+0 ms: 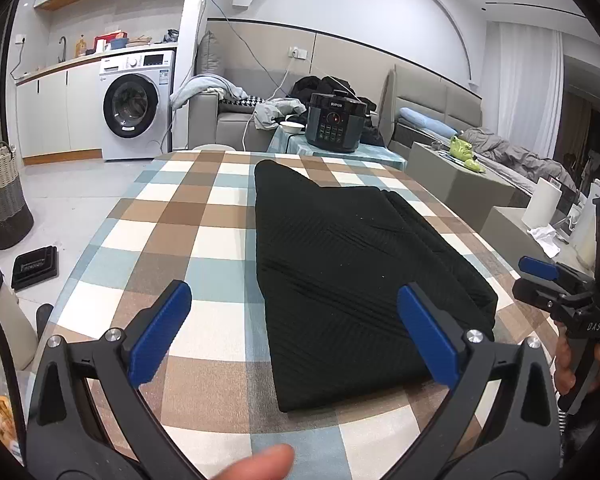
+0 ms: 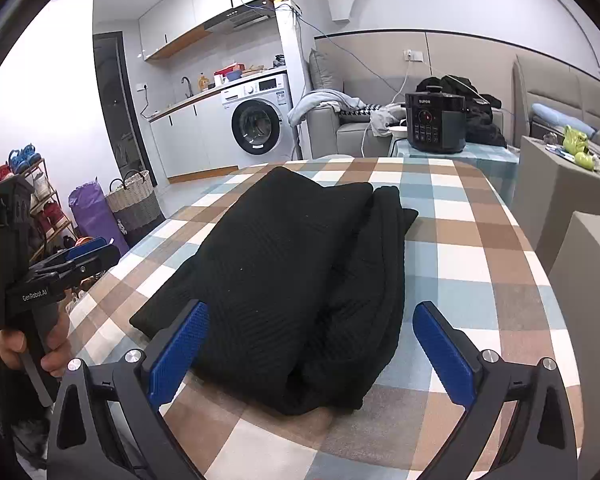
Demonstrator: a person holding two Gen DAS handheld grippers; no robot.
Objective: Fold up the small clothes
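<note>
A black knit garment [image 1: 352, 260] lies folded in a long block on the checked tablecloth [image 1: 172, 216]; it also shows in the right wrist view [image 2: 284, 272]. My left gripper [image 1: 294, 328] is open and empty, held above the garment's near left edge. My right gripper [image 2: 312, 344] is open and empty, held above the garment's near end, and it shows at the right edge of the left wrist view [image 1: 540, 276]. The left gripper shows at the left of the right wrist view [image 2: 80, 258].
A black pressure cooker [image 1: 334, 122] stands on a small table beyond the far table edge. Grey boxes [image 1: 460, 184] and a paper roll [image 1: 542, 202] are to the right. A woven basket [image 1: 2, 200] and a black tray [image 1: 34, 266] are on the floor at left.
</note>
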